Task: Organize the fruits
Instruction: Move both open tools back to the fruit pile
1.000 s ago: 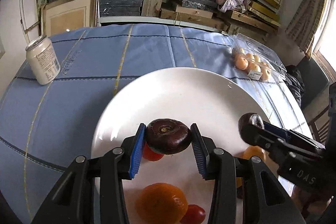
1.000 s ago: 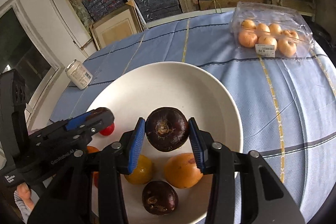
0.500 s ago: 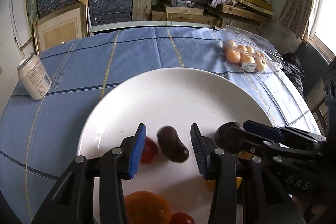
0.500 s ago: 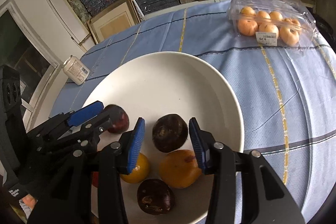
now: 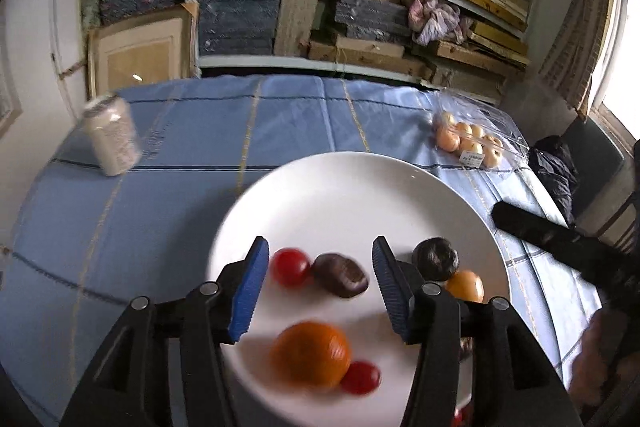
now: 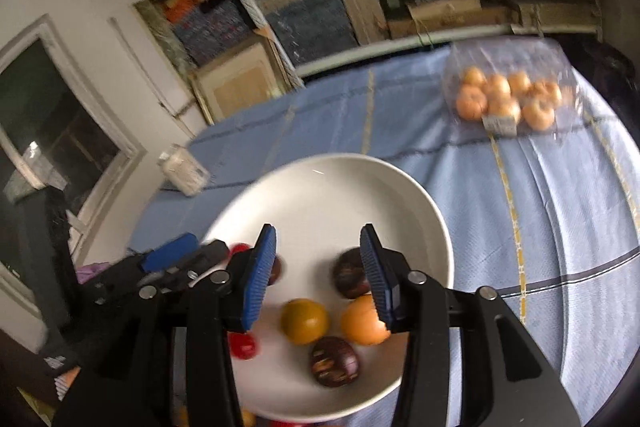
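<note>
Both of my grippers are empty. My left gripper (image 5: pixel 318 285) has its jaws spread wide above the white plate (image 5: pixel 360 183), and my right gripper (image 6: pixel 318 269) is spread just as wide over the same plate (image 6: pixel 420 203).

In the left wrist view, low in the frame, the plate carries a red tomato (image 5: pixel 291 266) touching or just beside a dark purple fruit (image 5: pixel 340 275), which lies between my blue pads. A second dark fruit (image 5: pixel 436 259) sits right of centre against a small orange fruit (image 5: pixel 465 285). At the bottom, a large orange (image 5: pixel 310 353) touches another red tomato (image 5: pixel 360 377).

In the right wrist view I count 3 dark fruits, 2 orange ones and 2 red ones, all in the lower half of the plate.

I judge the job well along: many fruits lie on the plate, loosely clustered. What may be left is the clear packet of pale orange fruits (image 6: pixel 506 95), well apart at the upper right on the blue-clothed counter (image 6: pixel 540 227). Whether it belongs on the plate, I cannot tell. A white can (image 5: pixel 112 135) stands at the left.
</note>
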